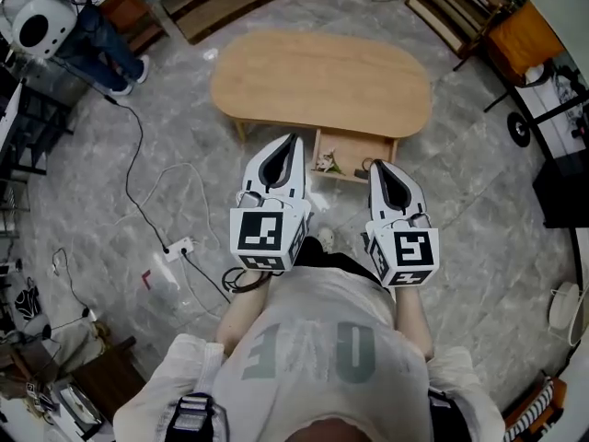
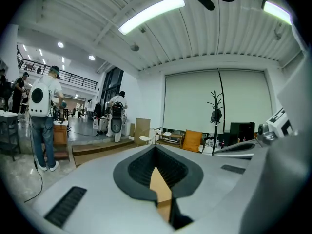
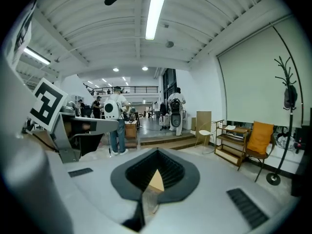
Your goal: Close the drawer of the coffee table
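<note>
A light wooden coffee table with an oval top [image 1: 322, 81] stands on the grey marbled floor [image 1: 479, 201]. Its shallow wooden drawer [image 1: 361, 147] is pulled out from the long side that faces the person, a little right of the table's middle. It is open. Some small pale things [image 1: 327, 162] lie in its left part; what they are cannot be told.

The person in a white T-shirt [image 1: 317, 348] holds the 2 grippers side by side in front of this drawer. In the head view the tip of the left gripper [image 1: 295, 140] lies at the drawer's left front corner. The tip of the right gripper [image 1: 375, 165] lies at its right front corner. Whether either tip touches the wood cannot be told from above.

In the left gripper view the 2 jaws are pressed together, with only a thin sliver of tan wood showing through the slit behind the tips. Nothing is pinched. The right gripper view shows the same: jaws together, empty, a small tan wedge in the slit. Both views look across the room more than down.

On the floor to the left lies a white power strip [image 1: 180, 247] with a black cable [image 1: 136, 168]. A second person in blue jeans [image 1: 99, 42] stands at the upper left. An orange chair [image 1: 521, 31] is at the upper right.
</note>
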